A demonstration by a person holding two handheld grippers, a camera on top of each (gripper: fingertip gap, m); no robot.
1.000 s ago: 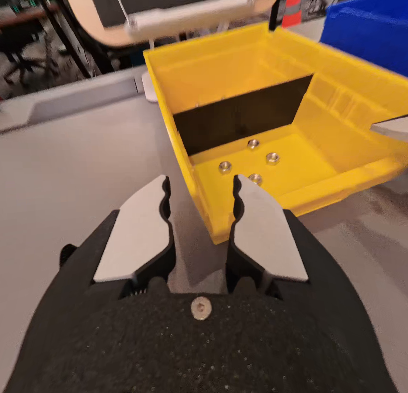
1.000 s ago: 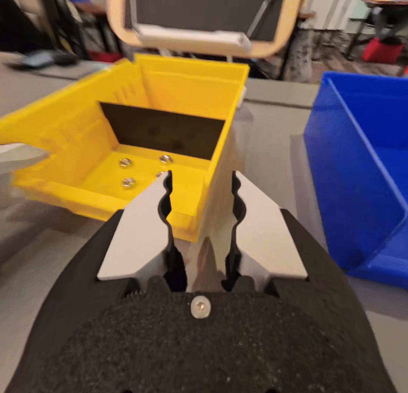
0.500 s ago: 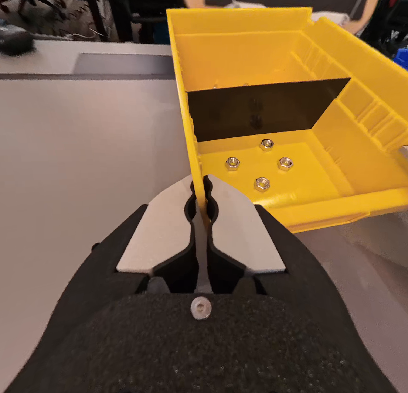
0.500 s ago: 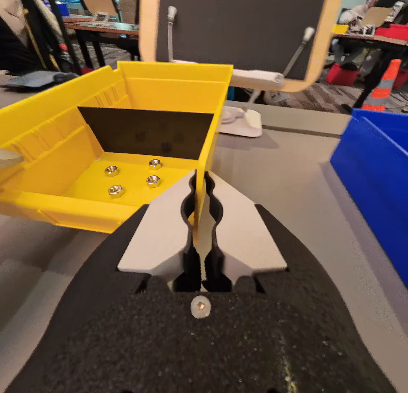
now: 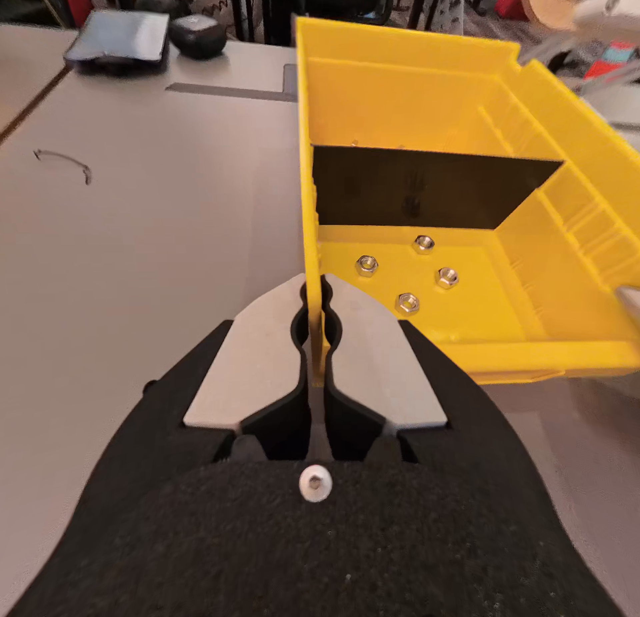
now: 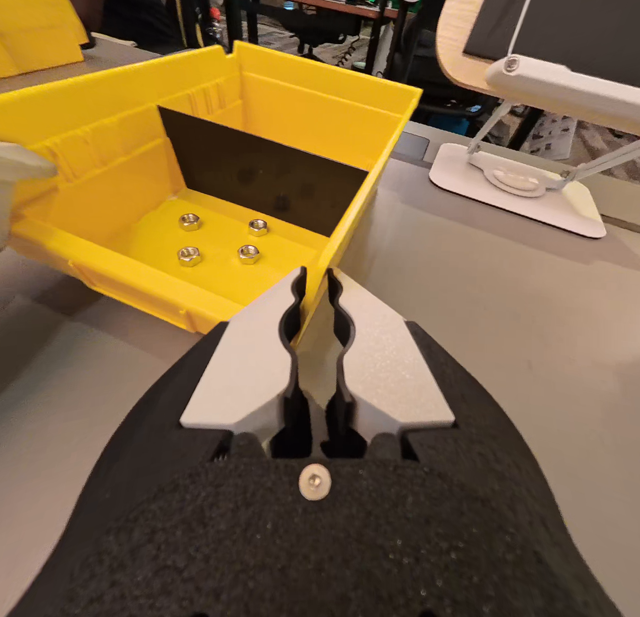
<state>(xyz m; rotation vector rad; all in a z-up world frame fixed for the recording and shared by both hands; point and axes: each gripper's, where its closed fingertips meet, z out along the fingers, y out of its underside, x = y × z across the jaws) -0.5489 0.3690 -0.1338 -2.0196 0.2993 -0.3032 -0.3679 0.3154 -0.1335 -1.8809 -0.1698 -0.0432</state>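
I clamp the left gripper on the yellow bin's left wall, pads pressing. My right gripper grips its right wall; four nuts lie inside.

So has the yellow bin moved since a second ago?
Yes. The yellow bin has turned and tilted, right side up; the white lamp base on the grey table is now beside it.

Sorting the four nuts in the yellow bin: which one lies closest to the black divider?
In the left wrist view, the nut farthest back, just before the black divider; the other three lie nearer the bin's front lip.
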